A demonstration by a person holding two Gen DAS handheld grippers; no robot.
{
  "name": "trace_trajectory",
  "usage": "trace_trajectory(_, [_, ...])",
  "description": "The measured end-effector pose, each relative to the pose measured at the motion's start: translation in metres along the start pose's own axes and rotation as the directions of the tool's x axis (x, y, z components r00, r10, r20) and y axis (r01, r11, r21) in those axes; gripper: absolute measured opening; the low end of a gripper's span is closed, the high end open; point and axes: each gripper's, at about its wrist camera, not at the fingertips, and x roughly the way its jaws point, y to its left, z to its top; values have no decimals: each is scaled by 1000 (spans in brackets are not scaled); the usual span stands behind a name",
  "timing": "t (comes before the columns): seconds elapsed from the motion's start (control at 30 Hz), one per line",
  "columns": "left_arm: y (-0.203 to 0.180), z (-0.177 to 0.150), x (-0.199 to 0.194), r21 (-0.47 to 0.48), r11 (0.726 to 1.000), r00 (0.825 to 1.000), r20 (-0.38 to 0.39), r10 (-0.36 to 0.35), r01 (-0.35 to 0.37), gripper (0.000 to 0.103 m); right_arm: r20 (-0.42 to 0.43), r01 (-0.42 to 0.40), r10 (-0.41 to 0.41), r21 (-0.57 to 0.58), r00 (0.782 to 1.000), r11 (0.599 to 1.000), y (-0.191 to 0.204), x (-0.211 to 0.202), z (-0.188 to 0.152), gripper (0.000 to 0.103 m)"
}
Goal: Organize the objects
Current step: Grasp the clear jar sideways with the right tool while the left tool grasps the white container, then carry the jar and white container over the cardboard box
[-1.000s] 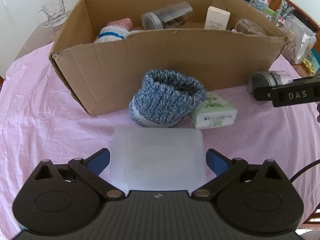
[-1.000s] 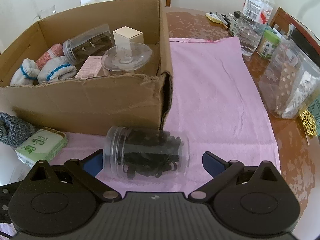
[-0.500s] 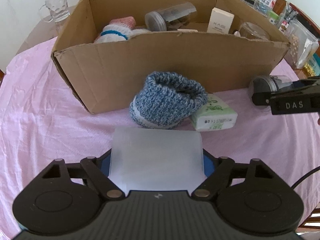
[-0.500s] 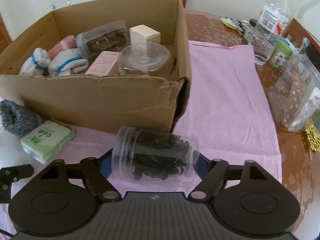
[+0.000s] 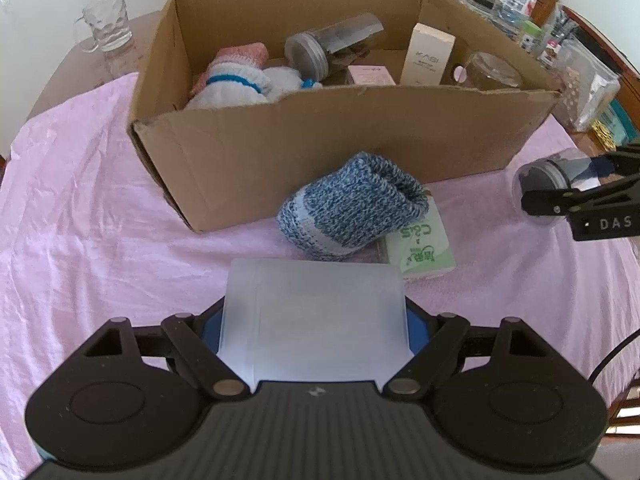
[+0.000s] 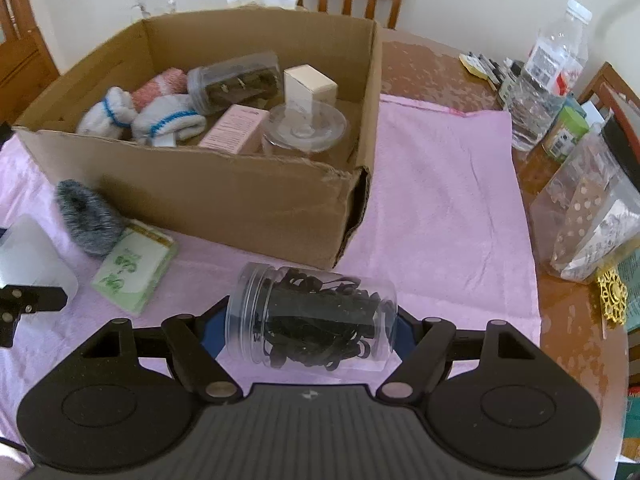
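Grips have just closed on both sides: my left gripper (image 5: 316, 322) now clamps the frosted plastic case (image 5: 314, 320) at lower centre, my right gripper (image 6: 308, 326) the clear jar of black bands (image 6: 312, 320). Both sit lifted before the cardboard box (image 6: 240, 200), ready to drop in.

The knitted hat (image 5: 352, 208) hides part of the tissue pack (image 5: 422, 248); bottle labels (image 6: 548, 56) are too small to read.

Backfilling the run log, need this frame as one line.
left gripper: shut on frosted box | right gripper: shut on clear jar | cardboard box: ahead
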Motion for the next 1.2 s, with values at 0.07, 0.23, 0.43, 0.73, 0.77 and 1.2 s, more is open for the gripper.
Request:
trace_trajectory(0.07, [-3,-5,-13,22,1000,1000,-1,-6,6,83,7,-24,24,-9,1000,1000,1,-9,1,81])
trace_trajectory(0.23, [4,-1,-33,79,997,1000,-6,-22,22,83,37,-89,91,-58,995,994,9,-35,12,81])
trace_trajectory(0.43, [7,22,-63,129,990,998,32,-54,50,83,86,-131,147,-171,985,977,23,-65,32,81])
trace_trajectory(0.73, [10,72,-85,151,988,990,130,-47,28,83,137,-166,204,-247,969,955,34,-72,82,81])
trace_trajectory(0.77, [11,76,-85,152,988,989,138,-43,22,83,141,-167,207,-252,968,953,34,-70,86,81])
trace_trajectory(1.2, [17,135,-52,131,991,987,161,-4,-17,83,147,-182,221,-240,964,954,31,-36,111,101])
